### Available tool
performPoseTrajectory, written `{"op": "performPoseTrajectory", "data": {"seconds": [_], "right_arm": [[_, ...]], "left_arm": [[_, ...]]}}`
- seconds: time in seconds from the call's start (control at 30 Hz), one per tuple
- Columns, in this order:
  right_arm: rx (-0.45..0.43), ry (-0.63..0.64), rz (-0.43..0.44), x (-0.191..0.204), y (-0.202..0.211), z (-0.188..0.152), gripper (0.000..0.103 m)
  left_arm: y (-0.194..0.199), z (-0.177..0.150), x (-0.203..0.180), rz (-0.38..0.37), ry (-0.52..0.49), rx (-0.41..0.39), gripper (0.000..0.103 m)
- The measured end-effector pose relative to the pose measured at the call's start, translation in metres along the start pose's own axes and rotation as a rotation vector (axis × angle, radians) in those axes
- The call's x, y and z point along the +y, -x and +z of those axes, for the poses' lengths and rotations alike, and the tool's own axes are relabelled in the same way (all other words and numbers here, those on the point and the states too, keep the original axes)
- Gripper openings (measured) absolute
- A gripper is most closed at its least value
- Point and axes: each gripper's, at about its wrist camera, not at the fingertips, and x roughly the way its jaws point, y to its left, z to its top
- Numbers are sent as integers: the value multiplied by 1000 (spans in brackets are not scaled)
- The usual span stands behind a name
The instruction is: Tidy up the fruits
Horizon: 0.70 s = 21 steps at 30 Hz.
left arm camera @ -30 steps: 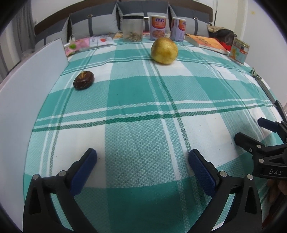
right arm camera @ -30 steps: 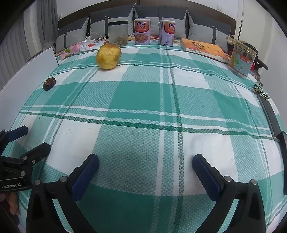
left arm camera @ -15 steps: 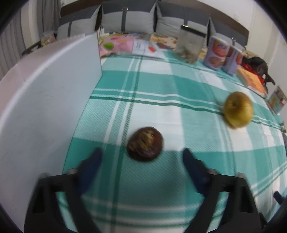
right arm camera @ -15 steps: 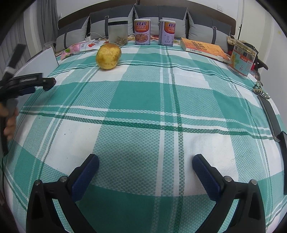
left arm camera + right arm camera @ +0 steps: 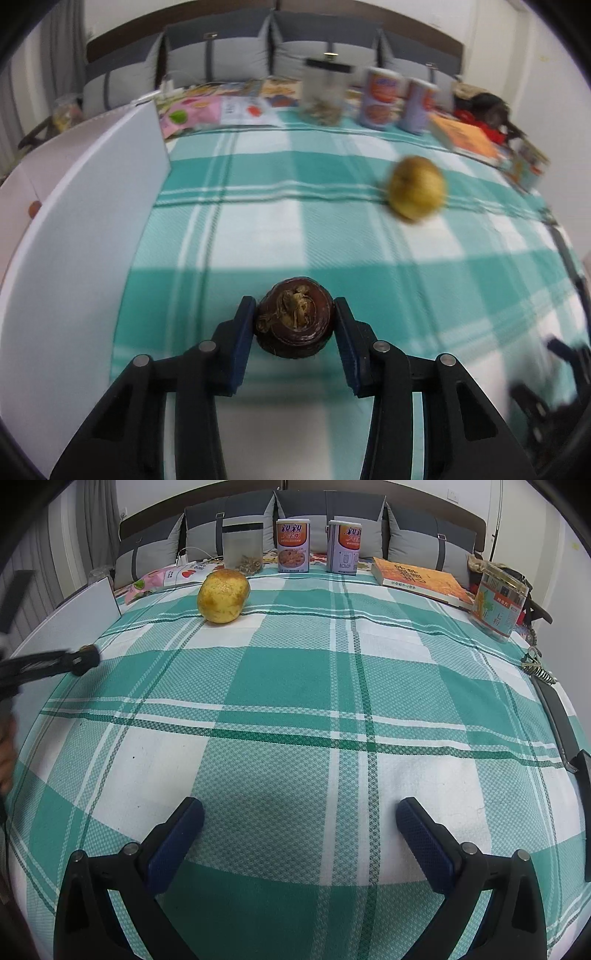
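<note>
Left gripper point(image 5: 295, 325) tilts steeply down at the cloth point(image 5: 332, 229) beside the white board point(image 5: 85, 229), its jaws closing with the dark fruit point(image 5: 294, 322) between them, both blue pads point(image 5: 244, 332) touching its sides. Right of that fruit and farther up the cloth lies the yellow fruit point(image 5: 223, 596), untouched, in front of the jar point(image 5: 243, 544) and two cans point(image 5: 292, 544), with a book point(image 5: 421, 578) farther right. Right gripper point(image 5: 300, 845) also angles down over bare cloth well apart from the yellow fruit, jaws spread wide and holding nothing.
</note>
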Motion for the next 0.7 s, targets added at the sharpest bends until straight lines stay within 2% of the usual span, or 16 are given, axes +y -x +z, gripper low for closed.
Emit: {"op": "performPoseTrajectory", "data": {"seconds": [0.13, 0.27, 0.37, 0.4, 0.43, 0.5, 0.7], "right_arm": [[0, 0, 0, 0, 0, 0, 103], [0, 0, 0, 0, 0, 0, 103], [0, -1, 1, 0, 0, 0, 103], [0, 0, 1, 0, 0, 0, 103], [0, -1, 1, 0, 0, 0, 103], [0, -1, 1, 0, 0, 0, 103], [0, -1, 1, 0, 0, 0, 103]], "left_arm": [[26, -33, -18, -41, -23, 23, 43], [36, -60, -28, -22, -48, 23, 43], [32, -67, -26, -22, -25, 39, 45], [31, -70, -26, -13, -21, 35, 51], [29, -71, -26, -3, -23, 33, 68], [25, -75, -26, 31, -36, 24, 88], [20, -85, -19, 58, -21, 24, 97]]}}
